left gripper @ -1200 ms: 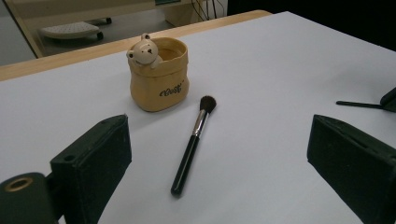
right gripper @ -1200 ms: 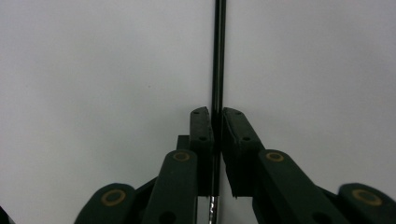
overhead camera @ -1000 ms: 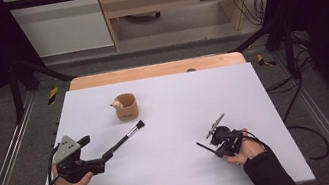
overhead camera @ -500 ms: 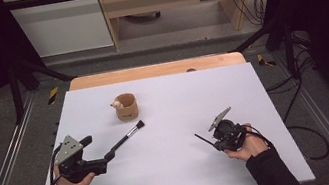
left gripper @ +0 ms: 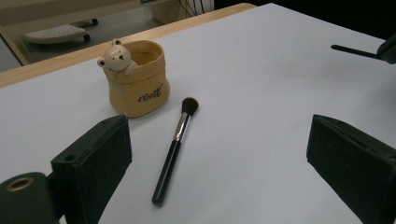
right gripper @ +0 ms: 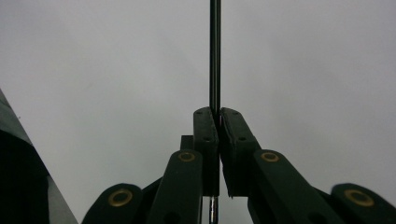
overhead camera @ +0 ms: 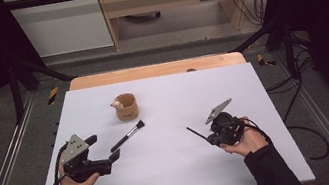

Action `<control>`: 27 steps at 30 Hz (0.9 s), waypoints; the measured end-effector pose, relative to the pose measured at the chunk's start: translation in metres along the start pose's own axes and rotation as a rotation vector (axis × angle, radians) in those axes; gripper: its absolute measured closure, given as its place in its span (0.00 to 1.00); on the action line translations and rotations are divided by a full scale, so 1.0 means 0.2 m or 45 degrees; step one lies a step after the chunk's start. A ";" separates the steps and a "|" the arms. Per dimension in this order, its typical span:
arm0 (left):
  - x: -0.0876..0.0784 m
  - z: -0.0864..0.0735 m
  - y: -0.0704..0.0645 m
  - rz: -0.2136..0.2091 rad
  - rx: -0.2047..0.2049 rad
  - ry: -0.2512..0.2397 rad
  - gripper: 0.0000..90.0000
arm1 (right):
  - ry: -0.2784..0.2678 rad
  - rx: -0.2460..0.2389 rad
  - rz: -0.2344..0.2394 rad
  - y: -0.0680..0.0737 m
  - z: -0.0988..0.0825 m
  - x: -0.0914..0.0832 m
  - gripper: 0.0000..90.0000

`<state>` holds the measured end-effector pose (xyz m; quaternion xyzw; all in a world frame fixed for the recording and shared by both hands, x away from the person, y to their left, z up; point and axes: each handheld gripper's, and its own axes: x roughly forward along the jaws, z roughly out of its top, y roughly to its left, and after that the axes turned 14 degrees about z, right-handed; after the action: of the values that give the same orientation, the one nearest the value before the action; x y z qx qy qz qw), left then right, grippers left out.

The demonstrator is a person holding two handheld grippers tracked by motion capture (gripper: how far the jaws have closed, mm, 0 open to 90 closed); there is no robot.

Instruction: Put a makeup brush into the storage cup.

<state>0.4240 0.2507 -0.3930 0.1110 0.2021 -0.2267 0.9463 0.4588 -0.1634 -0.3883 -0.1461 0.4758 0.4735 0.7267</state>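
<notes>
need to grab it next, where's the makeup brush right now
In the high view the makeup brush lies flat on the white table, left of centre, between the bear cup and the open left tool.

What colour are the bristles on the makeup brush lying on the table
Dark brown bristles on the makeup brush, clearest in the left gripper view.

even, soft light falls on my white table (overhead camera: 176, 171), no glare, while everything around the table sinks into black. beside the bear cup (left gripper: 137, 86) the brush (left gripper: 175, 149) casts barely a shadow. my right gripper's (right gripper: 218, 116) jaws look soft, close to the lens.
</notes>
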 end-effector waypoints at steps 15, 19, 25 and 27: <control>0.05 0.10 -0.11 -0.043 0.143 0.027 0.07 | -0.059 -0.058 0.042 0.05 0.10 -0.08 0.95; 0.05 0.13 -0.14 -0.050 0.208 0.042 0.07 | -0.051 -0.087 0.061 0.07 0.13 -0.10 0.95; 0.07 0.17 -0.19 -0.055 0.290 0.066 0.07 | -0.042 -0.108 0.081 0.09 0.16 -0.10 0.95; 0.08 0.18 -0.20 -0.055 0.314 0.072 0.07 | -0.039 -0.115 0.093 0.09 0.16 -0.10 0.95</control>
<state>0.4292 0.1991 -0.3728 0.2285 0.2017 -0.2671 0.9142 0.4606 -0.1439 -0.3516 -0.1540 0.4477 0.5227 0.7089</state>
